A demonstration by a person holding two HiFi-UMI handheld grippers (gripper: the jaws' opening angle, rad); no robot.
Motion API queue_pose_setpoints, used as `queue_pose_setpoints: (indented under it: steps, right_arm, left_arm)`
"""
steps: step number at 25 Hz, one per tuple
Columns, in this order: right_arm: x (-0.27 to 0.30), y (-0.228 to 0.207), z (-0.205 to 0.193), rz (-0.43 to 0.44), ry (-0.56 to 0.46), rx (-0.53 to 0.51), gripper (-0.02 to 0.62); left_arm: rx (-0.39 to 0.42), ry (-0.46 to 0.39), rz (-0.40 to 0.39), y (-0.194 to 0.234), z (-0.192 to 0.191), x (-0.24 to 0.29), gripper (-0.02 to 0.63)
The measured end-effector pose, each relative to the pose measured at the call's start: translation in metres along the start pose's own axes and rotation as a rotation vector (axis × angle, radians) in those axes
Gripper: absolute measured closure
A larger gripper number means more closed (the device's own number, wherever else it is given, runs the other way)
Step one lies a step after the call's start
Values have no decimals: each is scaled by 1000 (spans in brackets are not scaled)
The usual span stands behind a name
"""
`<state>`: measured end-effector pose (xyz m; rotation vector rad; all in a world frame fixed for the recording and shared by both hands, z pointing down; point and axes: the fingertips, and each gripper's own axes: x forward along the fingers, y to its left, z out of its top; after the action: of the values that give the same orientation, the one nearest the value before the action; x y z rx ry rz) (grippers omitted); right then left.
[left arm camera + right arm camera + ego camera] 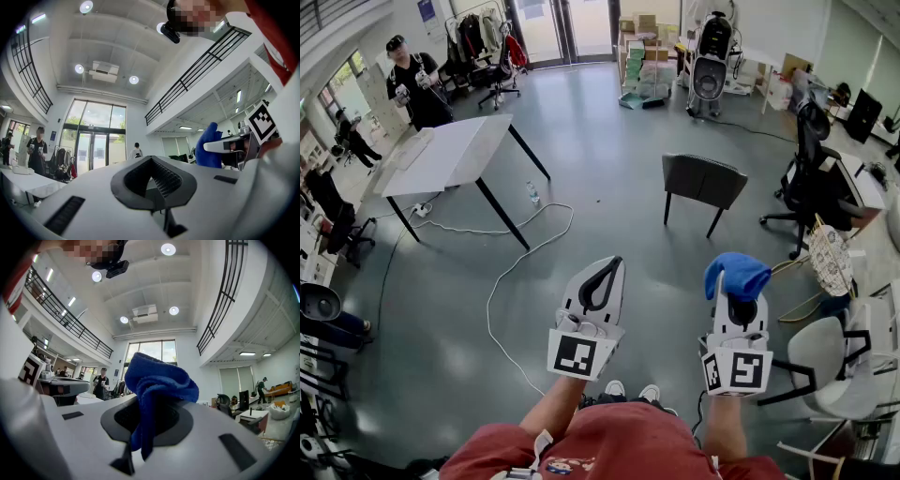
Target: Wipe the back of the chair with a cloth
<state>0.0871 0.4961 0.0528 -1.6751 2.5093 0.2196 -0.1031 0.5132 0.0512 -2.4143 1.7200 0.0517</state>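
At the left edge of the head view a white table point(450, 155) stands on the grey floor with a person point(412, 80) beyond it, and a white cable point(502, 281) trails across the floor toward the left gripper point(609, 272); that gripper hangs low in front of the person's body; its own view shows the jaws brought together at the tips, with only the hollow dark loop between them and nothing caught in it.

Further right and well ahead stands a dark chair point(704, 180), alone on open floor, its backrest a broad dark panel tilted toward the camera; this is probably the chair the task means, though other chairs sit at the right of the room; neither gripper is anywhere near it.

Right again, the right gripper point(737, 309) is raised beside the left one; its jaws are clamped on a blue cloth point(737, 274); in the right gripper view a fold runs down into the seam between the jaws while the bulk bunches up above the tips.

At the far right a black office chair point(811, 169) stands by a desk.

As I judge it, the cloth is in hand and ready, but no wiping has begun; what is left is the whole approach to the chair, laying the cloth against the backrest, and the strokes across it.
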Motion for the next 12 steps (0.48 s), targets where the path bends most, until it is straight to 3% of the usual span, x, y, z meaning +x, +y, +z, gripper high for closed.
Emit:
queue_pose_setpoints:
  steps: [12]
  right_arm:
    - [-6,-21,-5,19,15,18,537]
  left_arm:
    - [12,9,23,-24,3,6,595]
